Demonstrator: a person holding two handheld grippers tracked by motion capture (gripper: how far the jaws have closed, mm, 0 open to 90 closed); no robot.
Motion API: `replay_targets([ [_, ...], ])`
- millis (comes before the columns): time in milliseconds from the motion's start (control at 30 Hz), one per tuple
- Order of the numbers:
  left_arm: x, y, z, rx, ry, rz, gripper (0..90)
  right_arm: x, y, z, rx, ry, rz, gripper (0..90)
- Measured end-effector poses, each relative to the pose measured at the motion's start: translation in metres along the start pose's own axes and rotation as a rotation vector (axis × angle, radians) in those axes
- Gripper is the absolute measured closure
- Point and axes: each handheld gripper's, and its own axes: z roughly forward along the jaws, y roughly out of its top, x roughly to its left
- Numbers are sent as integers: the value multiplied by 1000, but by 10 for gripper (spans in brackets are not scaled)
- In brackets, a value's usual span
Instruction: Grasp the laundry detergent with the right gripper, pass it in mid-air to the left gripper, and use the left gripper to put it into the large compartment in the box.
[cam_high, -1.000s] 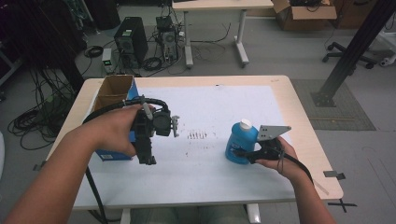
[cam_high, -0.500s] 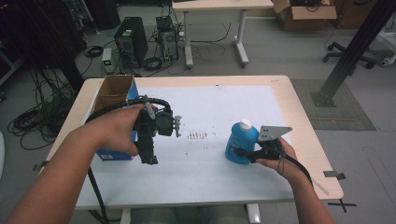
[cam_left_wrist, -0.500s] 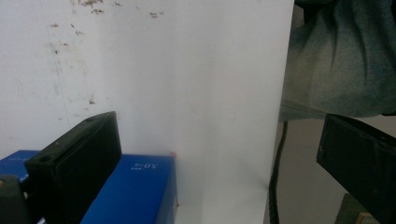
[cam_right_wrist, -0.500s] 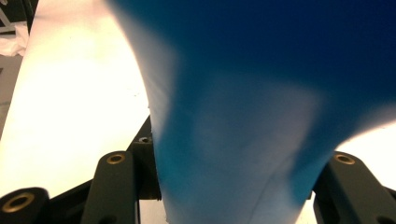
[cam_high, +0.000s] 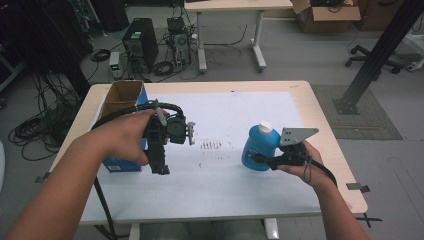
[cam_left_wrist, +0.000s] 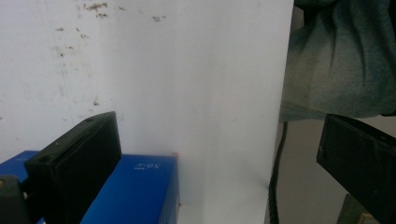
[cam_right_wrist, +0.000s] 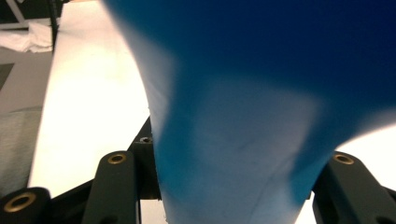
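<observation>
The blue bottle (cam_high: 258, 148), white-capped, is seen at the right of the white table (cam_high: 240, 185), held low on its body by the right gripper (cam_high: 260, 159), whose jaws are clamped on either side of it; in the right gripper view the blue wall (cam_right_wrist: 243, 154) is pinched between the two black jaws, a low grip that probably keeps the cap upright during carrying. The left gripper (cam_high: 161, 167) is held above the near left of the table beside the blue box (cam_high: 120, 164), jaws wide apart and empty, presumably kept free.
</observation>
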Motion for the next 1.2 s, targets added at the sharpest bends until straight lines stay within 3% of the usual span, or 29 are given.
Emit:
replay_targets([
  [33, 0, 0, -2, -3, 3, 1, 3, 2, 10, -4, 8, 9, -19, 460],
  [333, 1, 3, -8, -5, 9, 5, 3, 14, 40, -21, 34, 69, -85, 459],
  [667, -1, 14, -15, -9, 9, 26, 2, 25, 57, -22, 39, 157, -125, 457],
  [833, -3, 22, -18, -9, 4, 33, 2, 31, 61, -11, 32, 227, -134, 456],
  [1200, -5, 38, -20, -9, -2, 56, 2, 44, 67, 23, 43, 290, -162, 455],
])
